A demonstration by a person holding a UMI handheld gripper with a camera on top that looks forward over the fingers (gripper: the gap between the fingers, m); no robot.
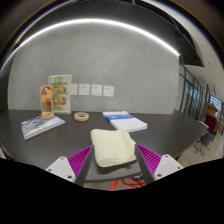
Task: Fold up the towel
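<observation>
A cream towel [112,148], folded into a thick wad, lies between my gripper's [113,160] fingers on a light grey surface [110,172]. The magenta pads [78,158] stand wide apart at either side of the towel, close to its edges. I cannot see them pressing it. The towel's near edge hangs slightly over the grey surface. The dark table [70,135] stretches beyond the towel.
On the table beyond the fingers are a white-and-blue book [126,121], a roll of tape [81,117], an orange bottle [46,101] before a green-and-white box [60,94], and a flat booklet [40,126]. A grey wall stands behind.
</observation>
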